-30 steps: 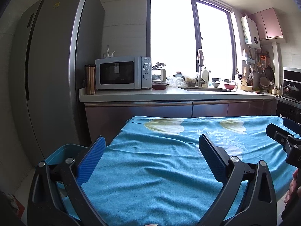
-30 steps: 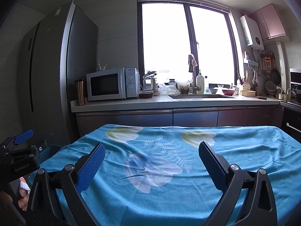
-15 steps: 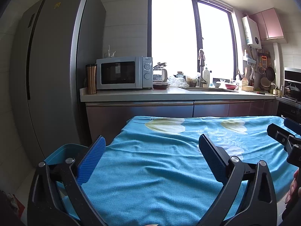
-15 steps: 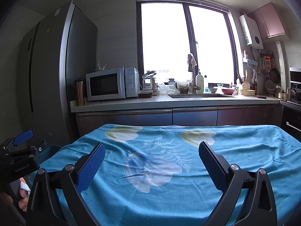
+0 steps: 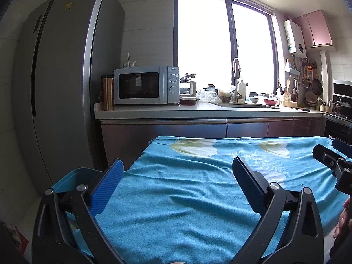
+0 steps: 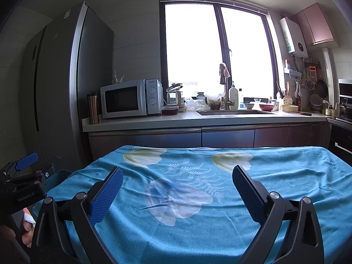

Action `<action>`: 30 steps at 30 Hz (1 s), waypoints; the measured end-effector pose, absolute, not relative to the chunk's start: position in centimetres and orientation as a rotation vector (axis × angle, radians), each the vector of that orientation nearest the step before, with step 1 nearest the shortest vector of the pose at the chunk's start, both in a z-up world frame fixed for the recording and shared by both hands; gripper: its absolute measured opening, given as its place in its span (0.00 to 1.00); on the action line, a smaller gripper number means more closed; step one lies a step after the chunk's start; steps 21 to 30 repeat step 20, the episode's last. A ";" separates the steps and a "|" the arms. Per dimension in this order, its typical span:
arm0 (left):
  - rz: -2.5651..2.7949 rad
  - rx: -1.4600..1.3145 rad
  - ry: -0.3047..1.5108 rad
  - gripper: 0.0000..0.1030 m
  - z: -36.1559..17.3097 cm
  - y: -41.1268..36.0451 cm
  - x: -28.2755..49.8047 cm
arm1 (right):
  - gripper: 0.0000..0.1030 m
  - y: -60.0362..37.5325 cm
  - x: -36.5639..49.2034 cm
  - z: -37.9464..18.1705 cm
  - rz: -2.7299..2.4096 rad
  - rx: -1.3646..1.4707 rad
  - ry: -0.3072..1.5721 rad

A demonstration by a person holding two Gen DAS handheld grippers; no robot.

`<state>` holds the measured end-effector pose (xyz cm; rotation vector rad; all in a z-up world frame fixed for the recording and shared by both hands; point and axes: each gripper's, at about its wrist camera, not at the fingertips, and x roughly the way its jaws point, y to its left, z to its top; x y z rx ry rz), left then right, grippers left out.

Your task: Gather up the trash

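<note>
My left gripper (image 5: 177, 171) hangs open over the near left part of a table under a blue flowered cloth (image 5: 198, 189). Nothing sits between its blue pads (image 5: 110, 182). My right gripper (image 6: 177, 178) is open too, over the near middle of the same cloth (image 6: 275, 176), and holds nothing. A blue bin (image 5: 76, 177) stands beside the table's left edge, under the left gripper's left finger. No piece of trash shows on the cloth in either view. Each gripper appears at the edge of the other's view, held by a hand (image 6: 26, 226).
Behind the table runs a kitchen counter (image 5: 198, 111) with a microwave (image 5: 145, 85), a brown tumbler (image 5: 107, 92), a sink with a tap (image 5: 236, 85) and dishes. A tall grey fridge (image 5: 66, 83) stands at the left. An oven (image 6: 343, 140) is at the right.
Both views have shifted very slightly; the grippers stay open and over the same parts of the cloth.
</note>
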<state>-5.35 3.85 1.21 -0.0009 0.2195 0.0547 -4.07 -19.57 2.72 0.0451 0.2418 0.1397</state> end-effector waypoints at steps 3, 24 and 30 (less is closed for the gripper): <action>0.058 -0.002 0.219 0.95 1.3 3.8 -5.3 | 0.93 -19.6 -4.1 2.7 0.139 0.045 0.243; -0.040 -0.056 0.573 0.95 -1.4 4.3 4.6 | 0.94 -23.6 -1.2 1.6 0.094 0.083 0.364; -0.040 -0.056 0.573 0.95 -1.4 4.3 4.6 | 0.94 -23.6 -1.2 1.6 0.094 0.083 0.364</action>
